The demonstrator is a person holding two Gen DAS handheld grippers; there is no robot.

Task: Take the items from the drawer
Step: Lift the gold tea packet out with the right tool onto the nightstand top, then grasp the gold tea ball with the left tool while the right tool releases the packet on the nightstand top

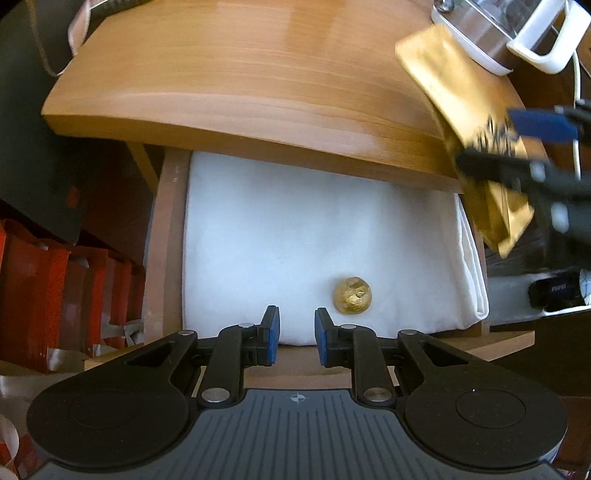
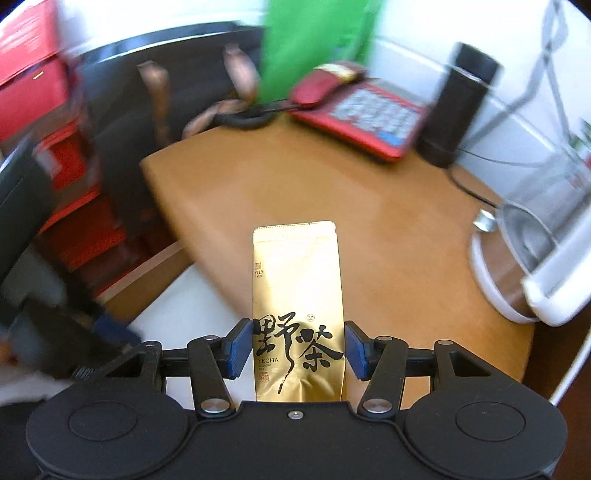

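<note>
The open drawer (image 1: 168,240) is lined with white cloth (image 1: 295,236). A small gold foil ball (image 1: 352,295) lies on the cloth at the front right. My left gripper (image 1: 296,338) is open and empty at the drawer's front edge, just left of the ball. My right gripper (image 2: 297,349) is shut on a gold tea packet (image 2: 298,295) with black characters and holds it above the wooden tabletop (image 2: 388,240). In the left wrist view the right gripper (image 1: 517,147) and the packet (image 1: 461,122) show blurred at the upper right, over the drawer's right side.
A white-based glass kettle (image 2: 535,240) stands on the tabletop's right, also in the left wrist view (image 1: 517,33). A red telephone (image 2: 365,110) and a black cylinder (image 2: 458,107) sit at the back. Red boxes (image 1: 55,295) stand left of the drawer.
</note>
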